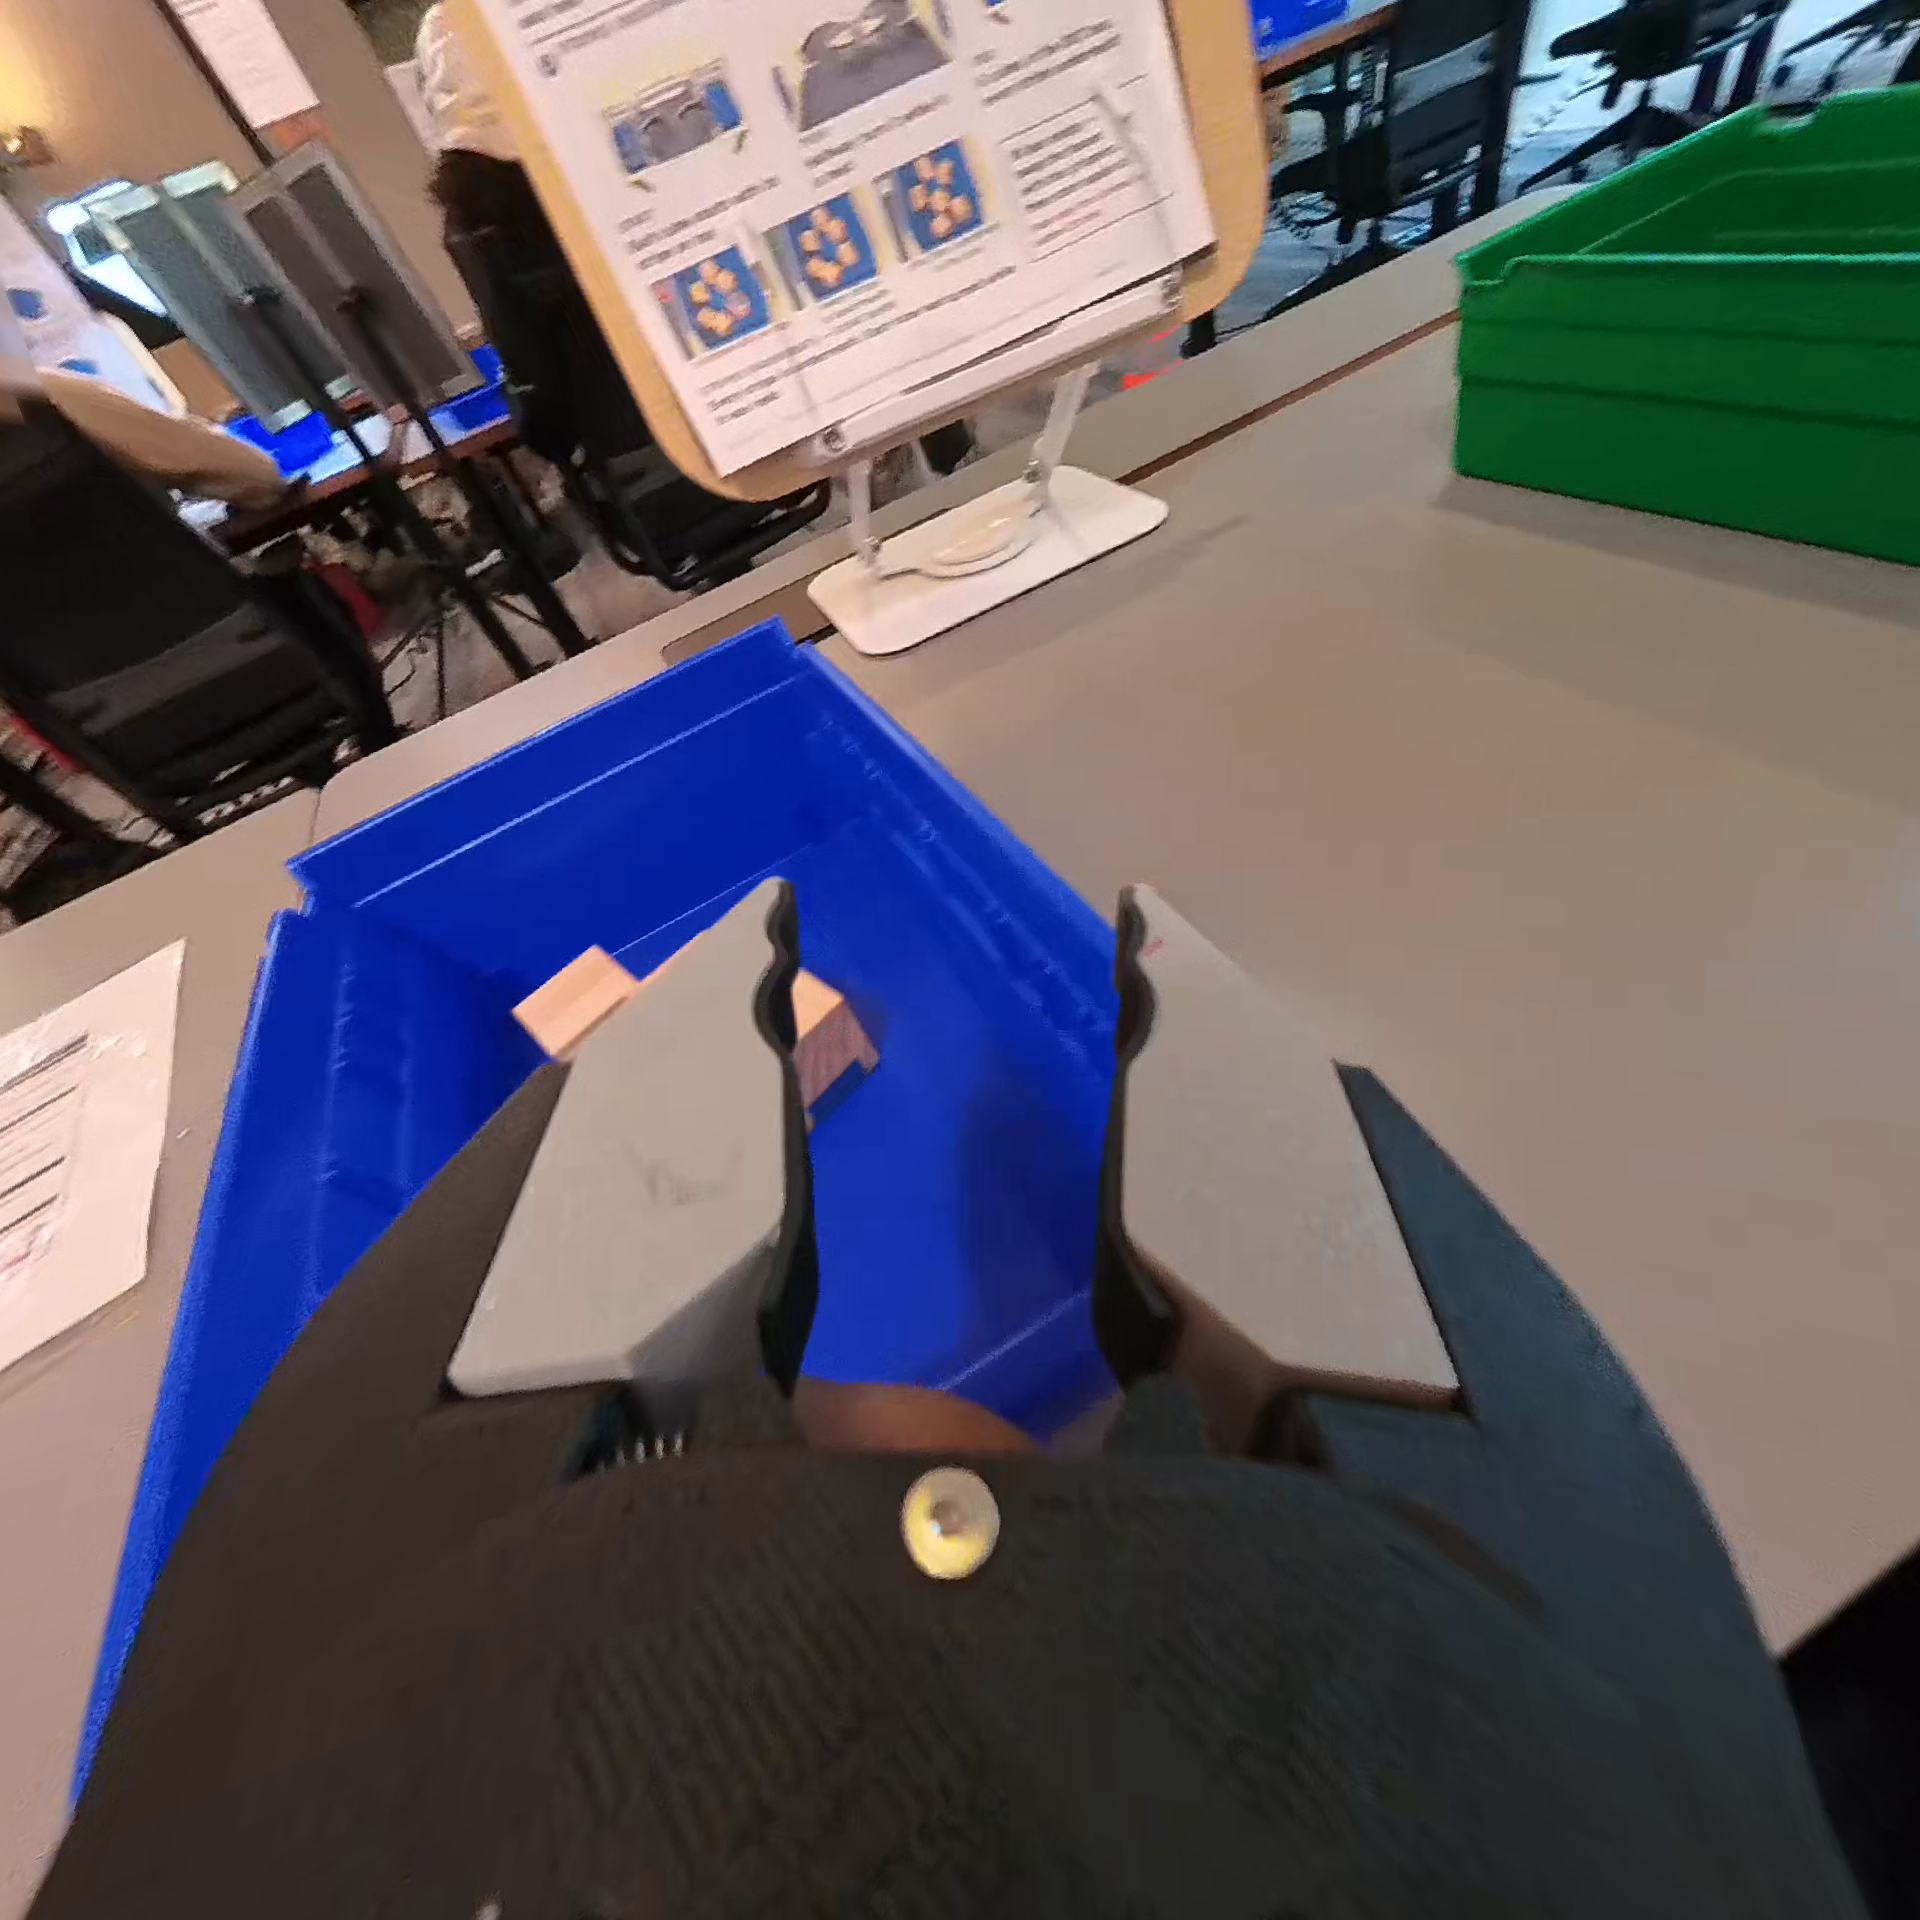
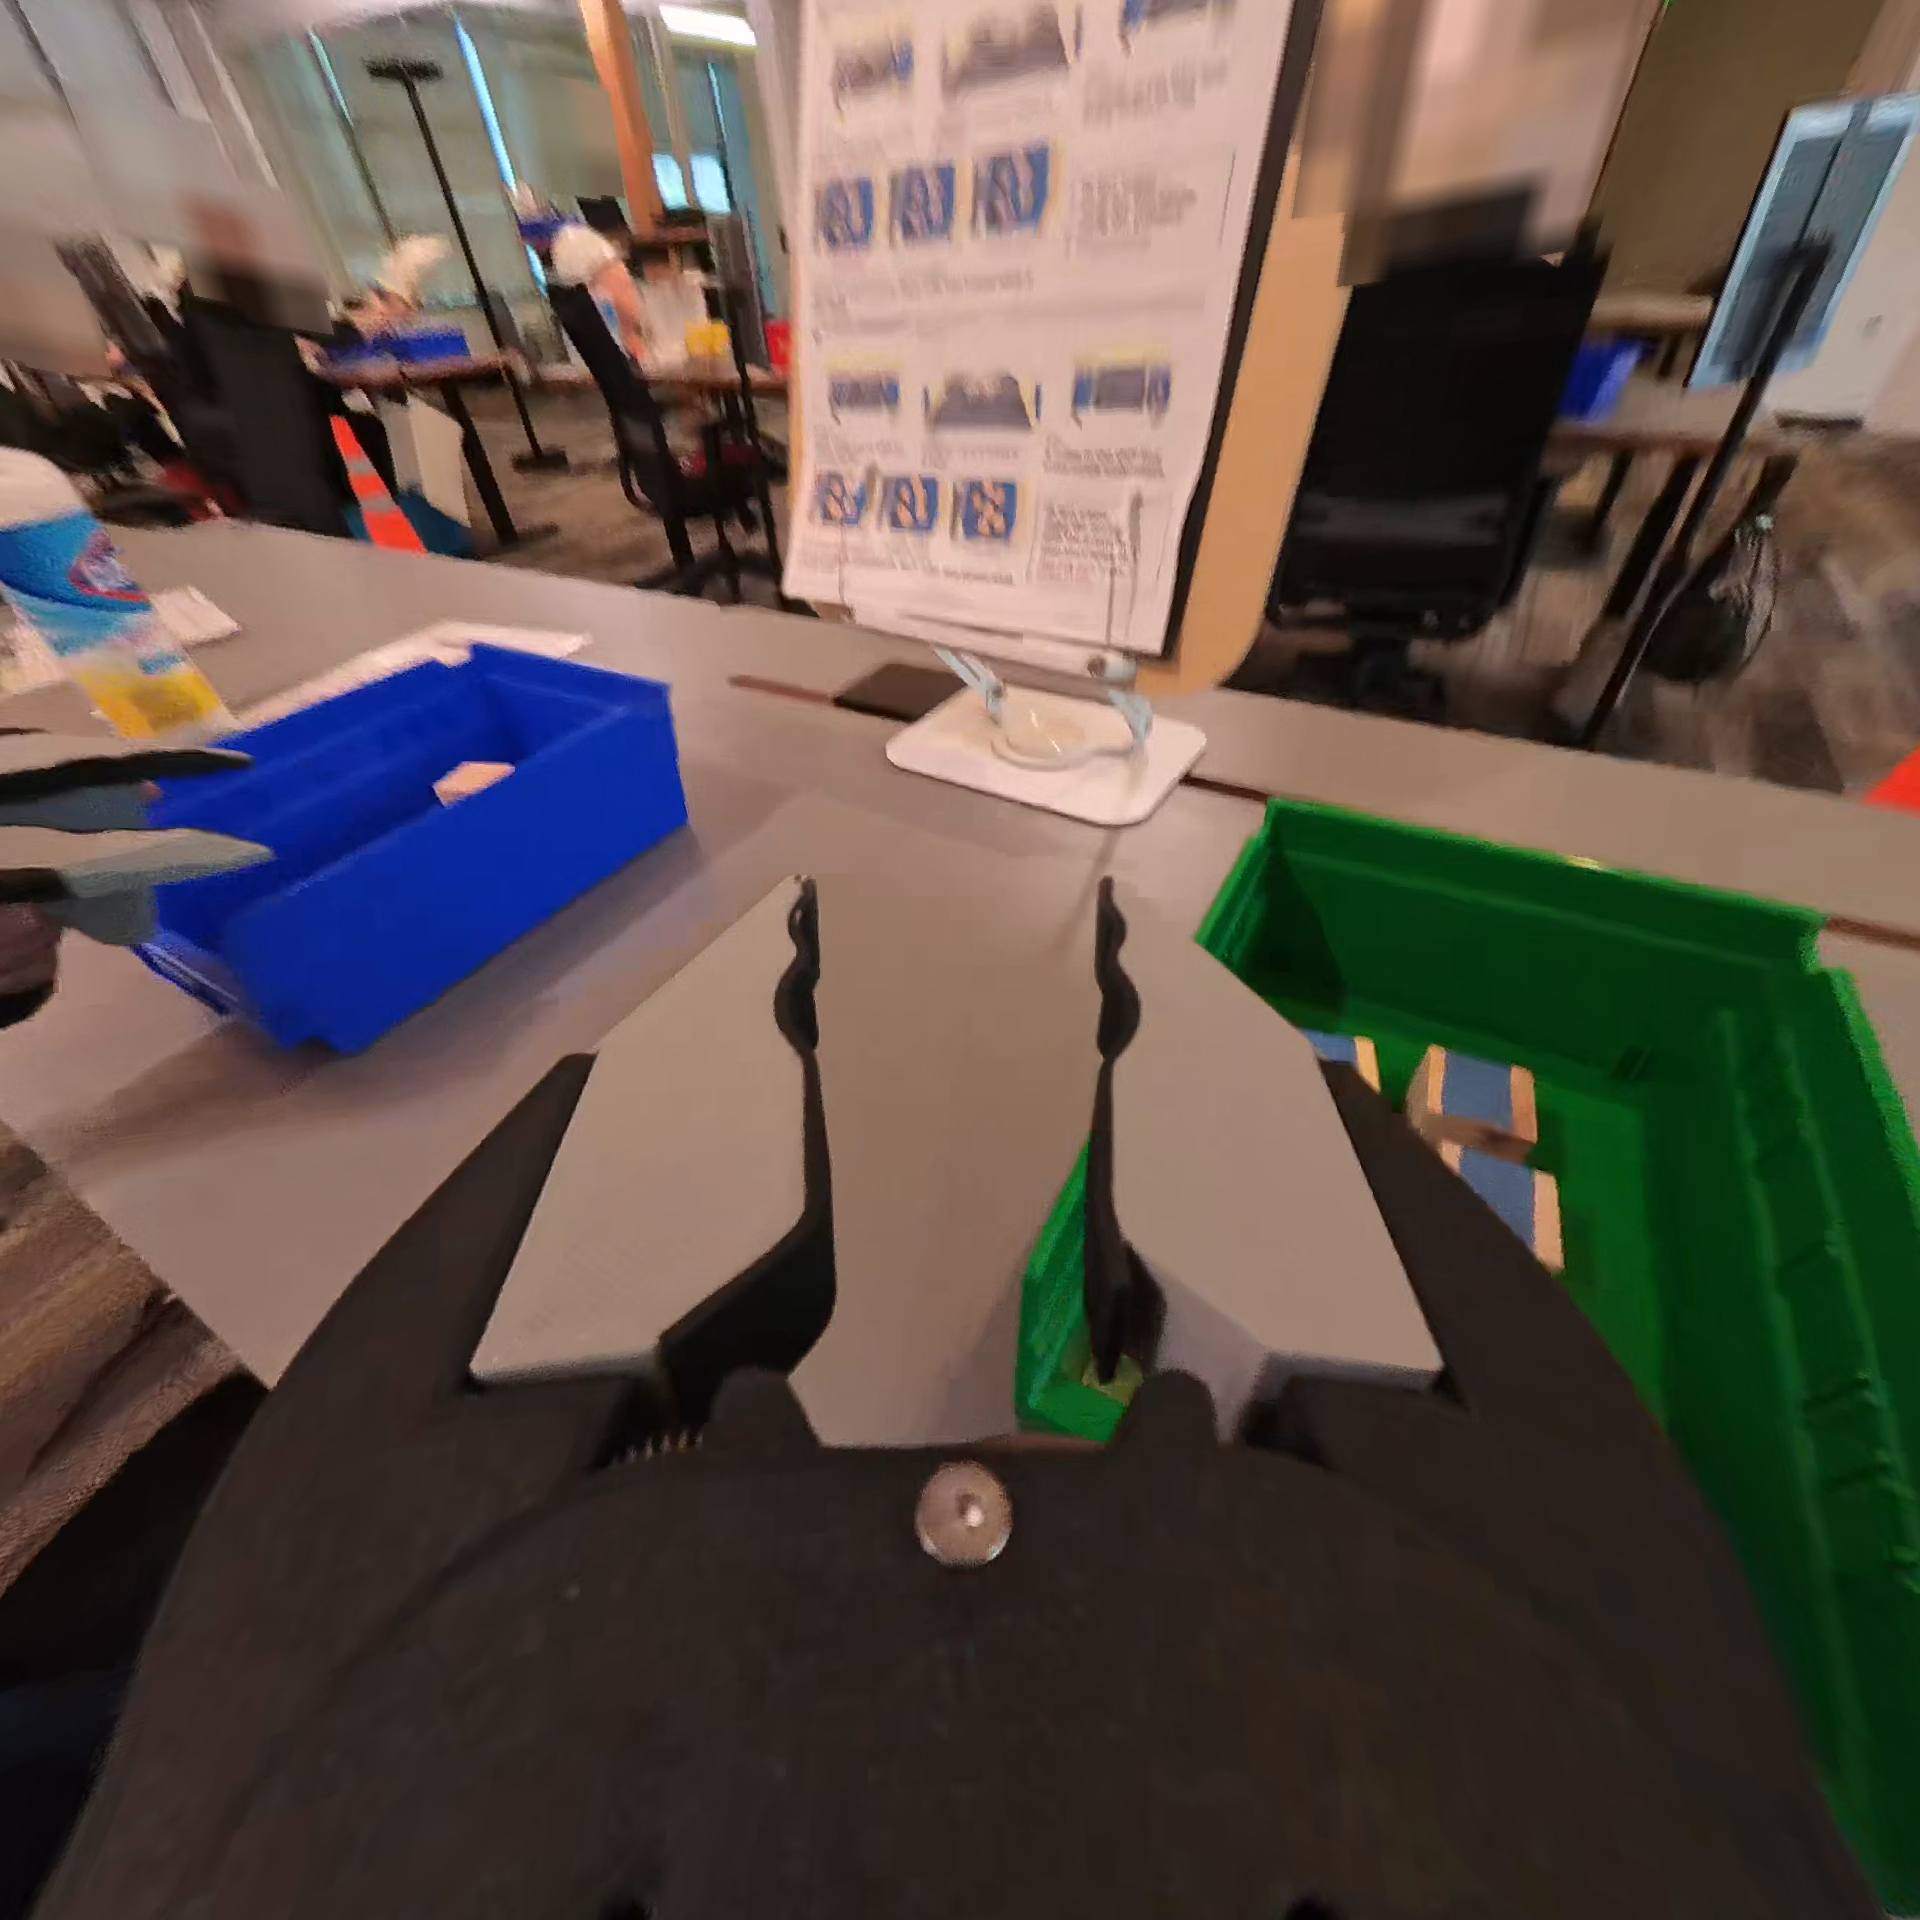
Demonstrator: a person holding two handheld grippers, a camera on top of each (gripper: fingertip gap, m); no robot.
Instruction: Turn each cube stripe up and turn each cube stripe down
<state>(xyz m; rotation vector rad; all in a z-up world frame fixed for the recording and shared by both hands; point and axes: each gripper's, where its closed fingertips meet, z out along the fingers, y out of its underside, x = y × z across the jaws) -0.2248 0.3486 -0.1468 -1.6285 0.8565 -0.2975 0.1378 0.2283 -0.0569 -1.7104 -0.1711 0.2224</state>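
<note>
Two hand-held grippers, both spread wide, both empty.
Left hand-held gripper [image 1: 951, 935] over blue bin [image 1: 582, 831] holding wooden cubes [image 1: 577, 1003]; right hand-held gripper [image 2: 951, 914] over worktop [image 2: 935, 831] beside green bin [image 2: 1766, 1195].

Empty right tongs [image 2: 951, 914] gape beside green bin [image 2: 1766, 1195].

A grey table [image 2: 935, 987] carries several things. A blue bin [image 2: 416, 862] sits on its left side and a green bin [image 2: 1766, 1195] on its right, well apart. Between them, at the far edge, stands a white stand [image 2: 1049, 753] holding a printed sheet. Far left are a wipes canister [image 2: 94, 613] and papers [image 1: 73, 1143] lying flat beside the blue bin.
</note>
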